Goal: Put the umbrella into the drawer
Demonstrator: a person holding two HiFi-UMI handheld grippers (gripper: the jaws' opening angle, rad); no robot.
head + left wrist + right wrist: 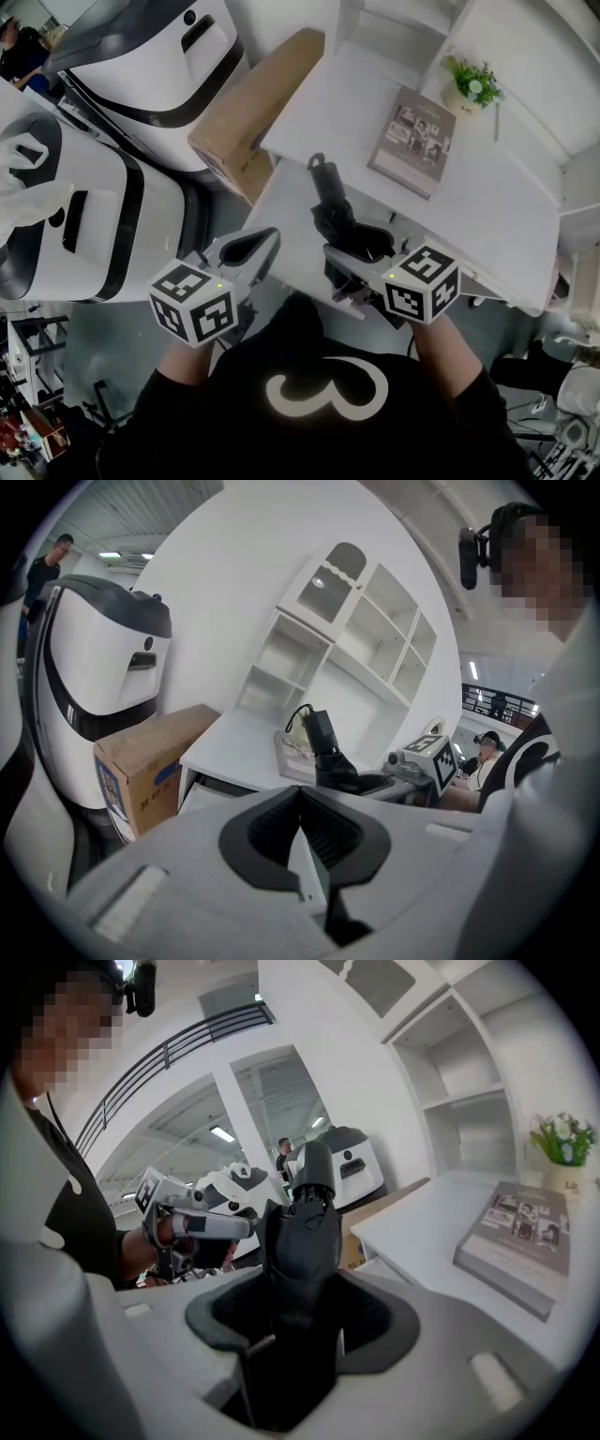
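A folded black umbrella sticks out forward from my right gripper, handle end away from me, over the near edge of the white desk. In the right gripper view the umbrella fills the gap, and my right gripper is shut on it. My left gripper hangs to the left of it, off the desk's corner, shut with nothing in it. In the left gripper view its pads meet, and the umbrella stands ahead to the right. A white drawer front shows under the desk top with a dark gap above it.
A book and a small potted plant are on the desk, with a white shelf unit behind. A cardboard box leans at the desk's left side. Large white machines stand on the left.
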